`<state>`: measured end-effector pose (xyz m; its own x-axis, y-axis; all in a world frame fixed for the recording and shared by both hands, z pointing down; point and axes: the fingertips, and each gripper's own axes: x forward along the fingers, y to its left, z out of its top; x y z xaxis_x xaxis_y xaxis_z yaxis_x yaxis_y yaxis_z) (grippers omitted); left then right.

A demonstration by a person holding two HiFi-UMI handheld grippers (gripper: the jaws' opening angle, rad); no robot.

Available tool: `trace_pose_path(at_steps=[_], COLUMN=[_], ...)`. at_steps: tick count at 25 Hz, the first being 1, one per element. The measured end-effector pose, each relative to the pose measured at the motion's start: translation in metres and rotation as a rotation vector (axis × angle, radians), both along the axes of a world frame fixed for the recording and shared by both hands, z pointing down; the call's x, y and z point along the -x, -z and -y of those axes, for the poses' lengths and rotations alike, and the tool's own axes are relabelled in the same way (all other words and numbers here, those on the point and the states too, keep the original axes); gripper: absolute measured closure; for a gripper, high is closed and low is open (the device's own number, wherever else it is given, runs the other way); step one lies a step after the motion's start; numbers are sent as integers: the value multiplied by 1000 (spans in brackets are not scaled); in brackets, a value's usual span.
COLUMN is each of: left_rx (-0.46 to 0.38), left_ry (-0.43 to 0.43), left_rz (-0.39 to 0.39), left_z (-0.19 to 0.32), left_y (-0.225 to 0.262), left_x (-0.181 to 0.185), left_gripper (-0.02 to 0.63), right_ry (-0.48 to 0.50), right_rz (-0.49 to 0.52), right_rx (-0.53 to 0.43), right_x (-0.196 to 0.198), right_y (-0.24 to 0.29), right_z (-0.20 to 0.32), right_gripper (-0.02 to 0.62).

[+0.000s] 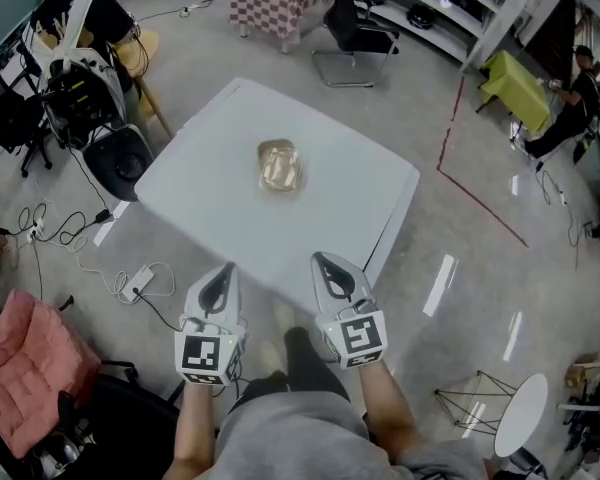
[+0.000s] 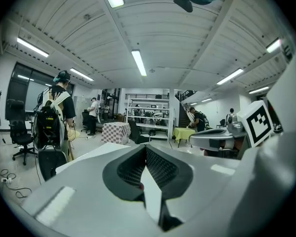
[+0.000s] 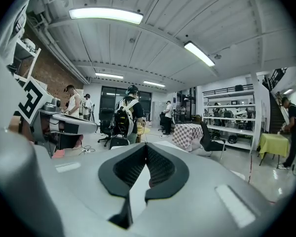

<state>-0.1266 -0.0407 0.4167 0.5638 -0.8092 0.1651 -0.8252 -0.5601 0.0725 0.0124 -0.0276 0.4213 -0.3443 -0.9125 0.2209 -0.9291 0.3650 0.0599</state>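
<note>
1. Left gripper: fingers pressed together on nothing, at the white surface's near edge.
2. Right gripper: fingers likewise together, same edge.
3. Crumpled tan packet lies mid-surface, well apart from both.

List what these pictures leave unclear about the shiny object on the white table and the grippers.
- Shiny tan crinkled object on the white square table: head view, too small and glary to identify.
- Same object: neither gripper view shows it; gripper bodies fill the lower frame.
- Left gripper, right gripper: head view, handles hidden beneath the marker cubes.
</note>
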Motion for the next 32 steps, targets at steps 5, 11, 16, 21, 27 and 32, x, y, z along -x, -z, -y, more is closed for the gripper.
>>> trace_pose_path(at_steps=[5, 11, 16, 21, 27, 32], left_rx=[22, 52, 93, 135, 179, 216], left_ry=[25, 47, 62, 70, 73, 57], left_rz=[10, 14, 17, 35, 54, 64], left_z=[38, 93, 130, 159, 188, 200], left_y=[-14, -29, -55, -83, -112, -140], left_x=[-11, -22, -26, -27, -29, -37], left_gripper=[594, 594, 594, 594, 594, 594], right_ry=[20, 42, 65, 88, 113, 123], right_rz=[-3, -3, -22, -34, -66, -76], right_rx=[10, 59, 111, 156, 195, 226], right_x=[-12, -22, -23, -20, -18, -18], right_y=[-12, -31, -63, -93, -129, -156], right_z=[44, 104, 142, 173, 205, 220], right_gripper=[592, 592, 592, 592, 592, 592])
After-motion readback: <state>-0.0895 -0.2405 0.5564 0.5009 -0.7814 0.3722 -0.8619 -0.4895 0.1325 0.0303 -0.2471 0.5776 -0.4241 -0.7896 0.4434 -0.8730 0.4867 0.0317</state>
